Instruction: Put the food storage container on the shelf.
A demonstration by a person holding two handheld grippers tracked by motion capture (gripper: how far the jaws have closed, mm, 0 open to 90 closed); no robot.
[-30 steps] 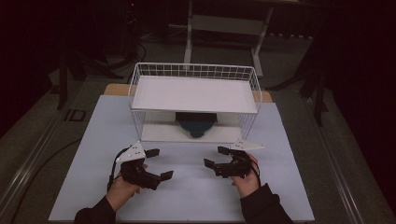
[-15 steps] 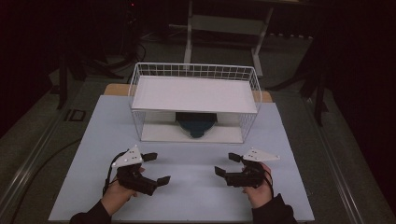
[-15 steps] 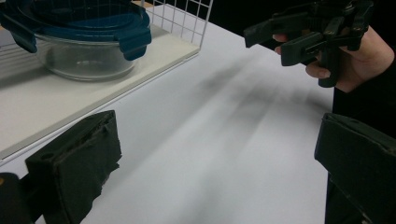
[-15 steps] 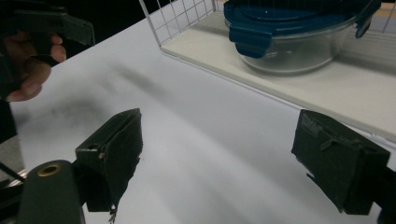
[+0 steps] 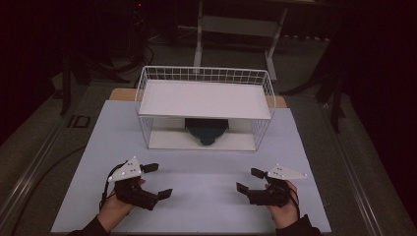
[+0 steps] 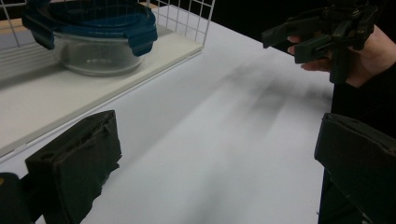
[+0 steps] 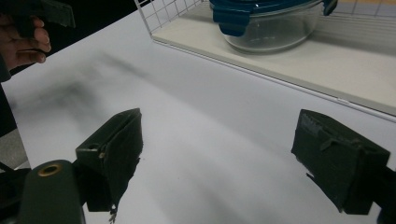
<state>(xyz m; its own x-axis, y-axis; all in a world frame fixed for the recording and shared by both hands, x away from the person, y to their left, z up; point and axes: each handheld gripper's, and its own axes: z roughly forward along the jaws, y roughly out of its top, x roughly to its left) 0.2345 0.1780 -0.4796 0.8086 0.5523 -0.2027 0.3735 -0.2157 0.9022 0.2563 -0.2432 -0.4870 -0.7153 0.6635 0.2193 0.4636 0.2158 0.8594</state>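
Left gripper (image 5: 157, 180) and right gripper (image 5: 246, 180) have drawn farther apart.

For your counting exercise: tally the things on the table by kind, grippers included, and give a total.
Wire rack: 1
Glass container with blue lid: 1
Grippers, left gripper and right gripper, both open and holding nothing: 2
Total: 4

Matte black two-jaw left claw (image 5: 156, 181) with blocky rubber-faced pads, grey three-cornered plate dotted with small white markers on top, thin black cable looped behind, matching black right claw (image 5: 248, 180) with its own grey plate, brass-coloured ring on housing, dark sleeves at both wrists
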